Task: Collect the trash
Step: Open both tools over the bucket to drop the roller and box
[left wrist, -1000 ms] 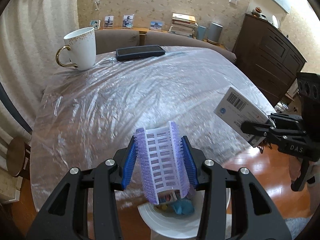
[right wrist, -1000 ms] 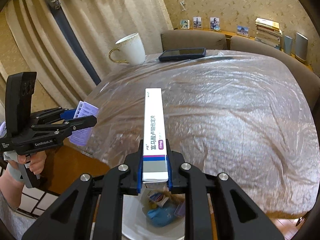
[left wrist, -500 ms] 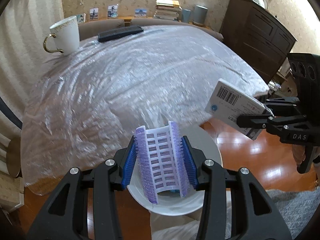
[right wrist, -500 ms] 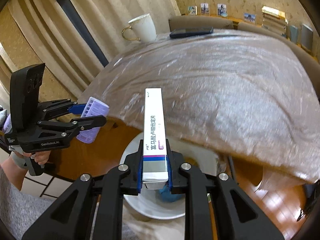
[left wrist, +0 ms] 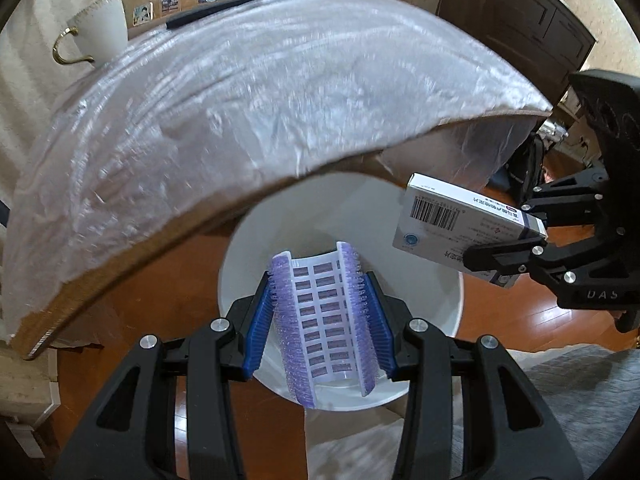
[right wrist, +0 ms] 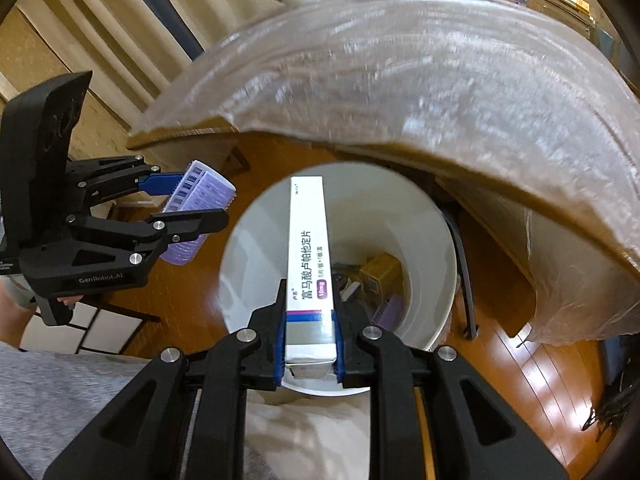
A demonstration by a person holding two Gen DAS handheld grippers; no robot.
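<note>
- The left gripper (left wrist: 320,312) had its jaws pinching a purple hair roller (left wrist: 324,320), the blue pads pressed against the bristled sides of it.
- In the left wrist view that roller hung directly over the mouth of the white bin (left wrist: 440,280), pointing down into it.
- The right gripper (right wrist: 308,344) had its jaws pressed onto the narrow sides of a white medicine box (right wrist: 307,248) with a purple band and printed characters.
- In the right wrist view the box stretched from the jaws out over the open bin (right wrist: 248,248), its far end near the bin's far rim.
- From the left wrist view the same box (left wrist: 460,224) showed its barcode face and sat above the bin's right rim, clamped in the right gripper (left wrist: 516,240).
- From the right wrist view the left gripper (right wrist: 192,200) and its roller (right wrist: 196,208) sat just outside the bin's left rim, above the wooden floor (right wrist: 192,300).
- Inside the bin lay earlier rubbish: a yellowish carton (right wrist: 380,272), another purple roller (right wrist: 388,312) and some small packets too jumbled to name.
- The tabletop (left wrist: 240,120), wrapped in clear plastic film, overhung the bin's far side.
- A white cup with a gold handle (left wrist: 100,28) and a dark phone (left wrist: 212,10) stood on the tabletop's far edge, well apart from the bin.
- A grey-clad leg (right wrist: 60,392) showed on the near left side of the bin.
</note>
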